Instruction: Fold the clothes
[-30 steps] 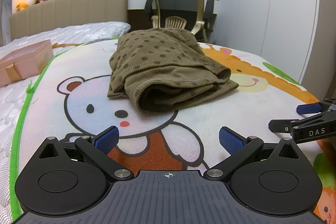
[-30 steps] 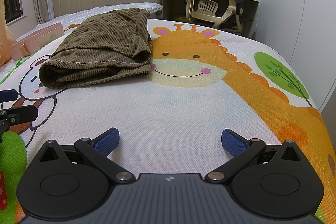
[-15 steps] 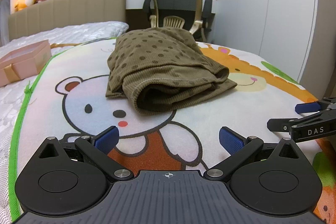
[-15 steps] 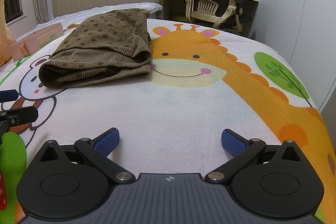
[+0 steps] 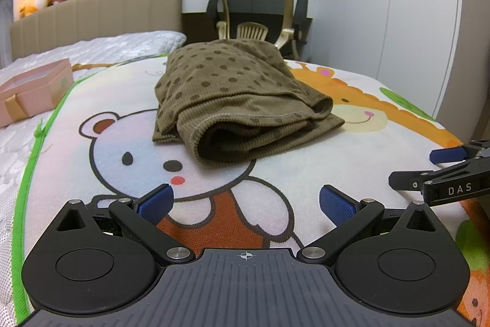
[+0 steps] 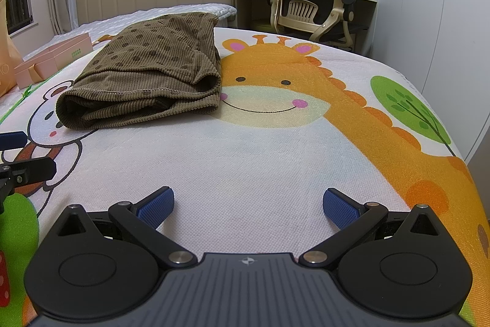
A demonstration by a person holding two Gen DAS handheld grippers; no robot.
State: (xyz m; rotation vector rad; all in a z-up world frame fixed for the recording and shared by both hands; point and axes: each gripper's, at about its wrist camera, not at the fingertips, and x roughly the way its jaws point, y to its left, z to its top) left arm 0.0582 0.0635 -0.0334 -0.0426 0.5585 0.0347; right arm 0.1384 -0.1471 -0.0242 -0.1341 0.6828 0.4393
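My bed [image 5: 101, 51] is wearing a cartoon mat [image 5: 306, 173]; a folded garment [image 5: 239, 100] is lying on the mat, a pink box [image 5: 33, 91] sitting beside it.

The olive-brown, dark-dotted ribbed garment [image 5: 239, 100] lay folded into a thick bundle ahead of me. It rested flat on the cartoon-printed mat [image 5: 306, 167], spanning bear and giraffe.

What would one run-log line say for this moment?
left gripper: open, empty | right gripper: open, empty | brown dotted garment: folded on cartoon mat, untouched
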